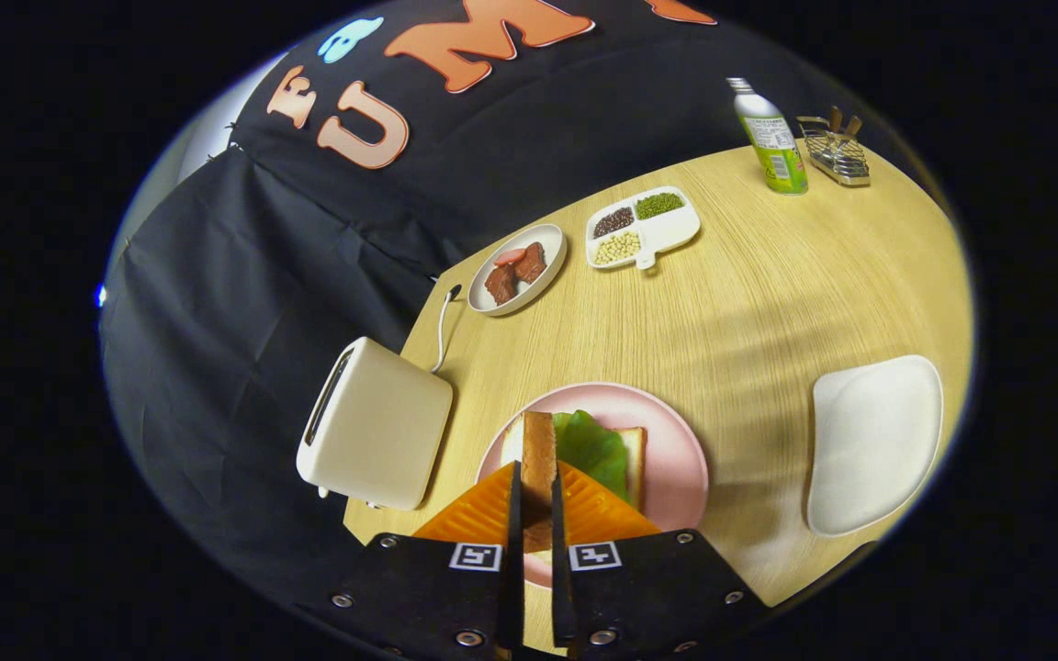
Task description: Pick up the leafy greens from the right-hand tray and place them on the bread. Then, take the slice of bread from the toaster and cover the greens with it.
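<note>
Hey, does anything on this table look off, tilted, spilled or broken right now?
Nothing spilled or broken. The only oddity: the bread slice stands on edge, pinched in the gripper above the greens and the bottom bread on the pink plate, not yet laid flat.

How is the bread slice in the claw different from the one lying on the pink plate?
The held bread slice stands on edge, clamped between the claw's fingers; the bread on the plate lies flat. The held slice is bare, while the plate's slice carries the leafy greens. The held slice hangs above the pink plate; the other rests on it. Both look toasted brown at the crust.
</note>
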Tool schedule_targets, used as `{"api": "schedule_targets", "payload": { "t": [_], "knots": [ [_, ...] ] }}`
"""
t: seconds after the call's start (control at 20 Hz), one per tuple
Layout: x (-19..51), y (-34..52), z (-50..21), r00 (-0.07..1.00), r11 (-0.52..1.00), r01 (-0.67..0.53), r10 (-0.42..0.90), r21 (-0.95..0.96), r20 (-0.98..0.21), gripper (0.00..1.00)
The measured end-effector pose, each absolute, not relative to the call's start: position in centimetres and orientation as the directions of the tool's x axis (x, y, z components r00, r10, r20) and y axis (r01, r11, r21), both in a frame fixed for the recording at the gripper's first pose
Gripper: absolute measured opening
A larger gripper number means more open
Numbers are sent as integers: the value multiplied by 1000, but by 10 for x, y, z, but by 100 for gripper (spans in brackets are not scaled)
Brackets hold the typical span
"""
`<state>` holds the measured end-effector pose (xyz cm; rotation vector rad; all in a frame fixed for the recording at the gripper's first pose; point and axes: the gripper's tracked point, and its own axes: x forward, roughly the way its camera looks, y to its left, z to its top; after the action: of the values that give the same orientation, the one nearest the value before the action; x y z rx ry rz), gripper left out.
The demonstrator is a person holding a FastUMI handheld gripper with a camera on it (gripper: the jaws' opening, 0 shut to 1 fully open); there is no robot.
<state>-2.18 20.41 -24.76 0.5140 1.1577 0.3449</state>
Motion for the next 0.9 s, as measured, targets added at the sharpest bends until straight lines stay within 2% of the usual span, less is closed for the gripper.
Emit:
{"api": "schedule_targets", "payload": {
  "t": [0.25,0.6,0.75,0.9],
  "knots": [
    [-27,198,-257,386,872,-77,473,483,-792,18],
    [-30,182,-260,423,909,-156,415,387,-806,42],
    [-31,182,-256,432,906,-190,424,379,-796,42],
    [-26,180,-246,461,901,-189,432,390,-775,50]
  ]
}}
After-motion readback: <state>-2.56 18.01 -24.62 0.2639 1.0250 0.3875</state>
